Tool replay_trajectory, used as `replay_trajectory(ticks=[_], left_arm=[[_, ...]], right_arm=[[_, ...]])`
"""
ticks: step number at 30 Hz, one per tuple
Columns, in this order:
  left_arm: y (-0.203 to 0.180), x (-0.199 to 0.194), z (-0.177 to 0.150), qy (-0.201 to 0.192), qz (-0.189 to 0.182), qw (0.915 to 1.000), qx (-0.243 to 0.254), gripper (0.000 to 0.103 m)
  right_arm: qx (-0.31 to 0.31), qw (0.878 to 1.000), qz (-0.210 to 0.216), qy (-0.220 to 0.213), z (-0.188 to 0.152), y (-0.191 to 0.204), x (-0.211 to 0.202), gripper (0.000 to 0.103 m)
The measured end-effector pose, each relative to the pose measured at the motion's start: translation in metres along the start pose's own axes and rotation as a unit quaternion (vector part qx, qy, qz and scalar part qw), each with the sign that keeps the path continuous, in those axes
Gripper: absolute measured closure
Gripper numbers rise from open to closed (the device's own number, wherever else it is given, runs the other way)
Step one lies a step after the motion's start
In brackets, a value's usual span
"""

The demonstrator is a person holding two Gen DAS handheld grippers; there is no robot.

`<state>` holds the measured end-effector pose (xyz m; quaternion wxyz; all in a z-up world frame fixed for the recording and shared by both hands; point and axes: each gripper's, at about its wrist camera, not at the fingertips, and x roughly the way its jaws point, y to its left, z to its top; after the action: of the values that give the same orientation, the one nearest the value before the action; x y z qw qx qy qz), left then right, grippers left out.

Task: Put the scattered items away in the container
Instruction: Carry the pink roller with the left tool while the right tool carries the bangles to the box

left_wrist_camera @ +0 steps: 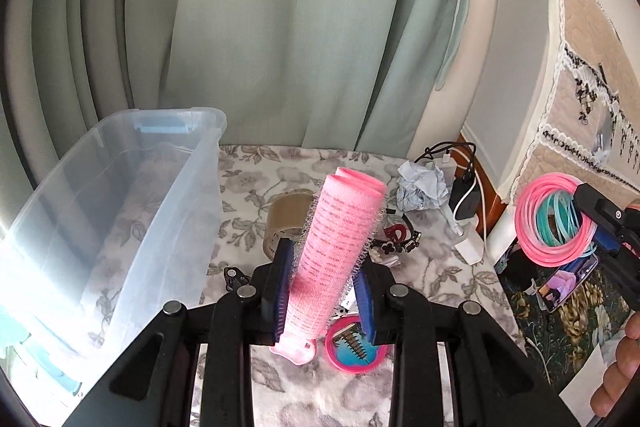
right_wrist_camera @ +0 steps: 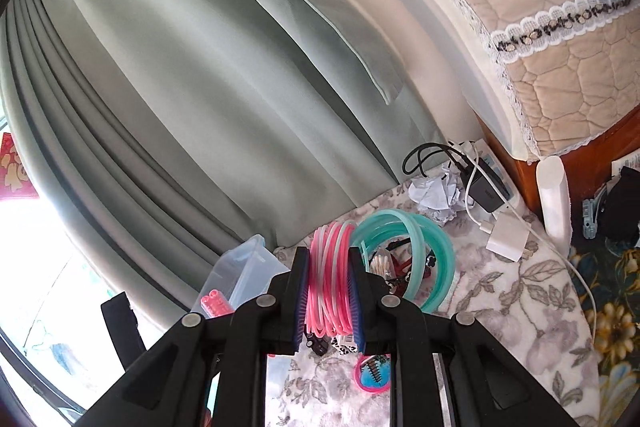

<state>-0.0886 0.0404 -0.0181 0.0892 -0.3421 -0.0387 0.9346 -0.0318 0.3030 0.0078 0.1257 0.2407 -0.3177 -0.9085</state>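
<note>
- Left gripper was clamped on a pink hair roller, blue pads pressing both sides; roller stood tilted, far end up, lifted off the floral cloth.
- Right gripper was shut tight on a bundle of pink & clear plastic hoops; teal hoops hung from the same bundle, just right of the jaws.
- Below/just past the left jaws: small round pink mirror lay on the cloth, not yet collected.
- Mid-distance on the cloth: roll of brown packing tape, black flower-trim hair accessory, crumpled paper ball – all still out of the bin.
- Clear plastic storage bin sat at the left of the cloth, lid off; inside looked empty as far as seen, though glare hid the near end.
- Far back: charger & cables near the wall, green curtain behind.
- Step, as I judged it: carry phase w/ both hands loaded, neither item over the bin yet.
- Next move prob. called for swinging the roller left over the bin rim, then opening the jaws; the hoops would need a longer trip across the cloth, w/ care that the dangling teal ones didn't snag the rim.
</note>
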Motion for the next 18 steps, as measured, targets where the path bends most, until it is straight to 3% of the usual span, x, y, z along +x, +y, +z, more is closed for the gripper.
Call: replay_trajectory(ticks=[9, 18], left_arm=[[0.018, -0.049, 0.004, -0.045, -0.007, 0.9985, -0.031, 0.073], [0.048, -0.082, 0.005, -0.085, 0.007, 0.9950, -0.053, 0.073]], right_arm=[[-0.033, 0.999, 0.010, -0.022, -0.002, 0.042, -0.034, 0.083], [-0.077, 0.997, 0.023, -0.012, -0.015, 0.089, -0.034, 0.083]])
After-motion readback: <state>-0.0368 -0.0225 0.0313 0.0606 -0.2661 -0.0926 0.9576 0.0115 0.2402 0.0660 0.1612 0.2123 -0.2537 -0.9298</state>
